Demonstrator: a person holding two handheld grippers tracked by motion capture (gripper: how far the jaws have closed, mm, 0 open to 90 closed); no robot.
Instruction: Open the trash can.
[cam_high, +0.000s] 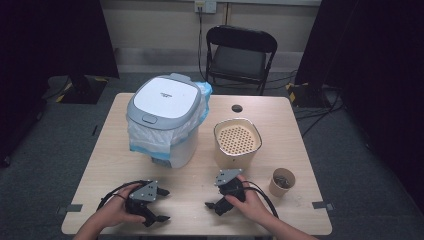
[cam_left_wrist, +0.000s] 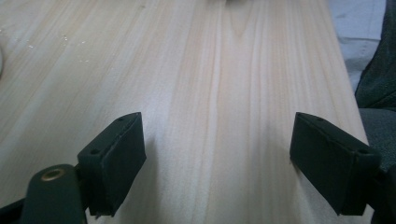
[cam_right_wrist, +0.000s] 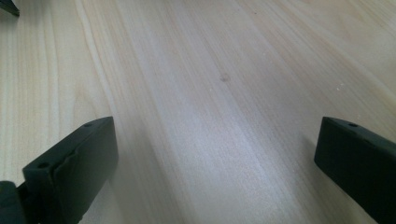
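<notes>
A person's hands rest both grippers on the near part of the light wooden table (cam_high: 195, 185). My left gripper (cam_high: 162, 205) lies at the front left, its jaws wide apart and pointing right with nothing between them. In the left gripper view the left gripper (cam_left_wrist: 217, 154) has bare wood between its pads. My right gripper (cam_high: 212, 194) lies at the front right, pointing left toward the other, and is also open. In the right gripper view the right gripper (cam_right_wrist: 217, 158) spans bare tabletop.
A white lidded bin (cam_high: 165, 120) lined with a pale plastic bag stands at the back left. A beige tub with a perforated insert (cam_high: 237, 142) sits to its right, and a brown paper cup (cam_high: 282, 181) stands near the right edge. A black folding chair (cam_high: 240, 55) is behind the table.
</notes>
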